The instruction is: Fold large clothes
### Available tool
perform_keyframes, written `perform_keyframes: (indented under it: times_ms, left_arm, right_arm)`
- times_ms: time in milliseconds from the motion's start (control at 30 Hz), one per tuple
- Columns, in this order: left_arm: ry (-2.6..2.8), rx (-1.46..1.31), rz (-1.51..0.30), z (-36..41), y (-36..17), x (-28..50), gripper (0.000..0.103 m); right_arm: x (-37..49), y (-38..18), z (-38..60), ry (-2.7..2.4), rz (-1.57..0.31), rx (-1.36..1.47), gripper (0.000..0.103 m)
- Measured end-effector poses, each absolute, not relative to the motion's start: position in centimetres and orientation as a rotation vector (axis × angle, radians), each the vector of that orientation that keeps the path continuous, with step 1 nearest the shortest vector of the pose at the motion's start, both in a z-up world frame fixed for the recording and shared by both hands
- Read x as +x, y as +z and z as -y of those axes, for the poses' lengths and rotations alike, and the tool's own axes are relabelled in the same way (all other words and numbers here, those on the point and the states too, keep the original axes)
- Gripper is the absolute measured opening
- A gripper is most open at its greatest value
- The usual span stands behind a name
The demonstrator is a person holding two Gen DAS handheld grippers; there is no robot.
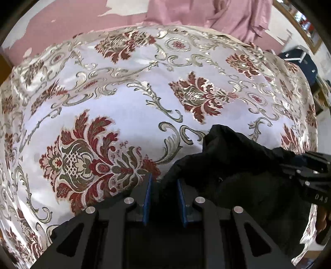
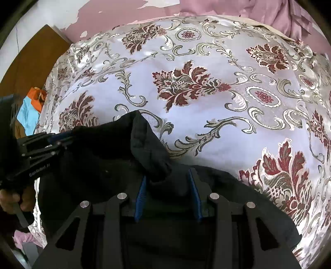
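Black clothing [image 1: 227, 165], a large dark garment, lies bunched on a bed covered by a shiny white spread [image 1: 128, 124] woven with red and olive floral medallions and pale scrolls. Taking the left wrist view from its left edge, the patterned spread fills most of the frame, with a big red medallion just beside the left gripper [image 1: 163, 182]; that gripper's blue-padded jaws stand close together with a fold of the black fabric between them, and the pads appear to pinch it. Further right the garment rises in a rumpled peak, and at the far right edge the right gripper [image 1: 306, 167] reaches into the same cloth. Pink fabric [image 1: 206, 14] hangs behind the bed. In the right wrist view, a brown wooden panel [image 2: 31, 60] and some orange and blue cloth [image 2: 31, 107] sit at the far left, below them a hand [image 2: 14, 198] on the left gripper's handle. Toward the middle the garment's folded edge stands up in a ridge, and the right gripper [image 2: 167, 182] has its blue pads a little apart with dark cloth bunched between them, seemingly clamped.
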State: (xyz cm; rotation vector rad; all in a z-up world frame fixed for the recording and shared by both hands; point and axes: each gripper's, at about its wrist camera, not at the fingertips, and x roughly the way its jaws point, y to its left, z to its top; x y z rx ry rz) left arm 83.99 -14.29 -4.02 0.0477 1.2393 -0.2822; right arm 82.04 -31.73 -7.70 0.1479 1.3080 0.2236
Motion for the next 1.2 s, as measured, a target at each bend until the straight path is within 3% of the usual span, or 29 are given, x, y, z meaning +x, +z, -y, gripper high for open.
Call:
perform_keyframes:
  times_ms: [67, 100, 267, 300, 333, 667, 967, 1200]
  left_arm:
    - [-0.274, 0.027, -1.251, 14.1, -4.2, 84.3, 0.020]
    - [-0.277, 0.019, -1.256, 14.1, -4.2, 84.3, 0.011]
    - [-0.236, 0.029, -1.243, 14.1, -3.8, 83.6, 0.008]
    - [-0.225, 0.031, -1.234, 13.9, -3.6, 83.3, 0.007]
    - [-0.211, 0.026, -1.225, 13.6, -3.4, 83.0, 0.007]
    - [-0.275, 0.032, -1.163, 9.6, -0.9, 76.4, 0.006]
    - [-0.339, 0.231, -1.237, 11.2, -5.8, 71.1, 0.006]
    - [-0.357, 0.183, -1.243, 11.2, -7.6, 71.0, 0.008]
  right_arm:
    - [82.6, -7.8, 31.6, 0.204, -1.314, 0.159, 0.035]
    - [82.8, -7.9, 31.5, 0.197, -1.317, 0.167, 0.035]
    - [83.6, -7.8, 30.9, 0.181, -1.323, 0.213, 0.035]
    - [83.4, -7.5, 30.6, 0.165, -1.310, 0.184, 0.028]
    - [83.1, -7.2, 30.5, 0.162, -1.298, 0.169, 0.008]
    - [75.2, -2.8, 33.5, 0.199, -1.094, 0.080, 0.006]
    - [70.1, -7.8, 33.0, 0.198, -1.206, -0.029, 0.006]
    - [69.9, -10.2, 33.2, 0.170, -1.202, 0.020, 0.006]
